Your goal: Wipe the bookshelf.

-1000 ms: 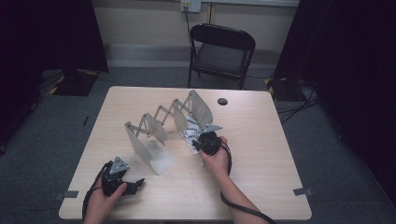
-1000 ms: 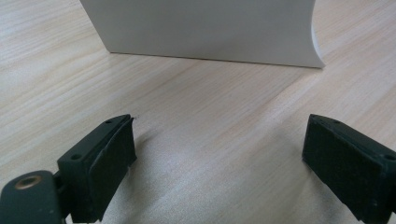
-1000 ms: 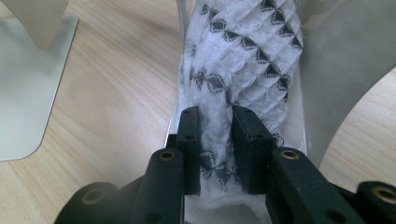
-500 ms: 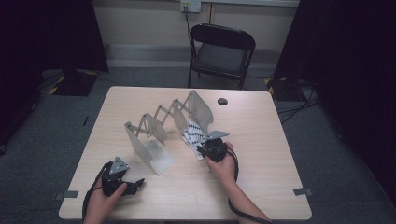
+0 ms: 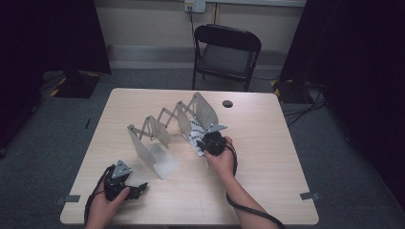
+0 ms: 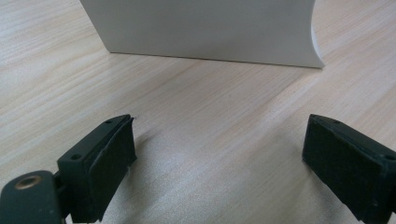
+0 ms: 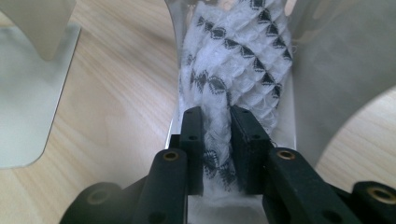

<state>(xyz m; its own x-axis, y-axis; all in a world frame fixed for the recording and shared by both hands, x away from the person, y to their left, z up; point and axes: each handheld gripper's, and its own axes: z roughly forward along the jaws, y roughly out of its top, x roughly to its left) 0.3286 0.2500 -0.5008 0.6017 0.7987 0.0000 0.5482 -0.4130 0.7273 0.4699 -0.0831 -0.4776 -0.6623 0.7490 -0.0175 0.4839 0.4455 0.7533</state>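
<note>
Pale wood-grain table (image 5: pixel 267 191) bearing an expandable metal rack (image 5: pixel 162 131) of flat rounded plates joined by scissor links. Waffle-textured white cloth (image 7: pixel 233 74) with black diamonds lies at the rack's far-right end, clenched between the right gripper (image 7: pixel 215 116) jaws. Left gripper (image 6: pixel 219 144), near left, stands released with nothing between its jaws.
</note>
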